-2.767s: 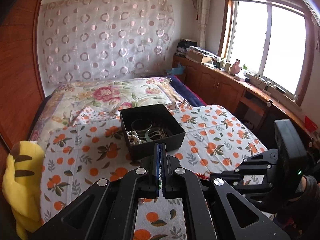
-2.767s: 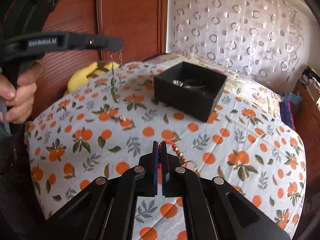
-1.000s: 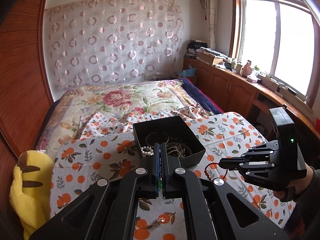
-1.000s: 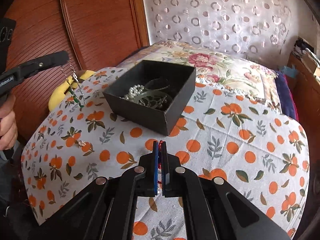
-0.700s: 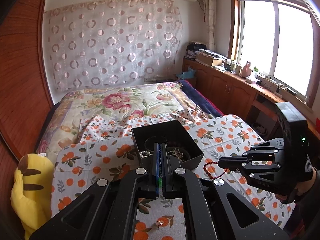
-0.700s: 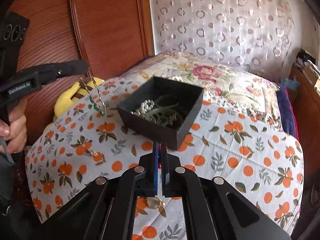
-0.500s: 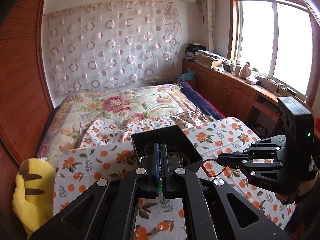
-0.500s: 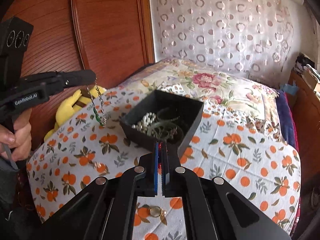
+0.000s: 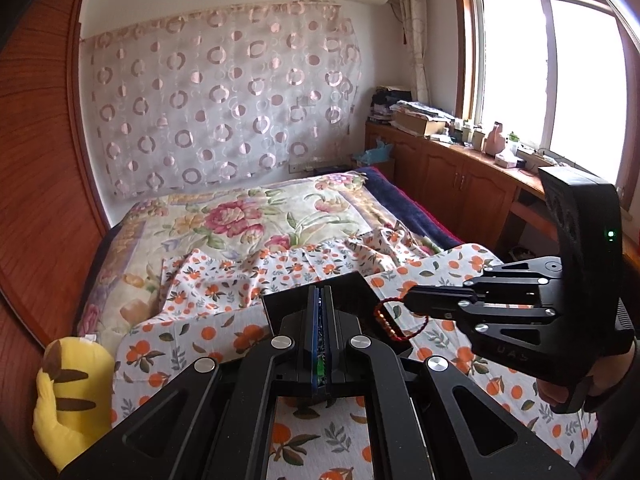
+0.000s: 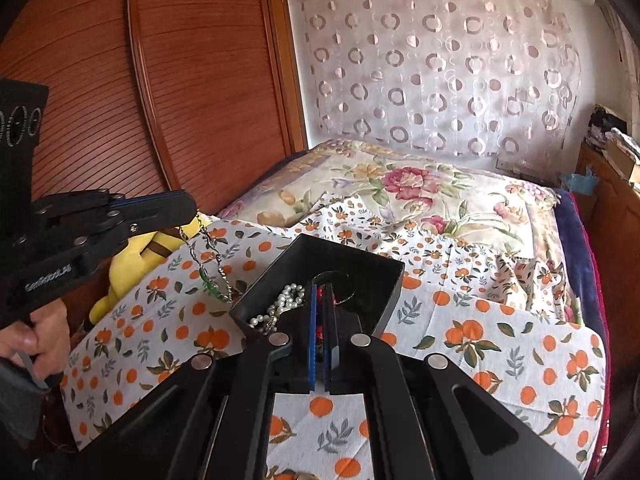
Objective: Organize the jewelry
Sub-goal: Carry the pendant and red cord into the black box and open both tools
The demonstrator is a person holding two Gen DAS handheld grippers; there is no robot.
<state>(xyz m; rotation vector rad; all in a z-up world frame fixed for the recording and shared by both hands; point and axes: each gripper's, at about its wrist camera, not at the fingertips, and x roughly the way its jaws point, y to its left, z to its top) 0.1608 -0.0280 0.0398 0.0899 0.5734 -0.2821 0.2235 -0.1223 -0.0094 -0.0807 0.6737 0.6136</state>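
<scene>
While dangling: red beaded bracelet pinched by right tool | silver-green chain by left tool

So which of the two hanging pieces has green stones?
The silver chain held by the left gripper; the right gripper holds a red beaded bracelet.

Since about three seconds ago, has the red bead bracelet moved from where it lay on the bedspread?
Yes. The red bead bracelet now hangs from the right gripper, lifted off the orange-print bedspread and carried over beside the black box.

matt black square box on soft orange-printed cotton cloth; glossy pearl strand; shiny metal chain; ribbed reddish wood panel.
</scene>
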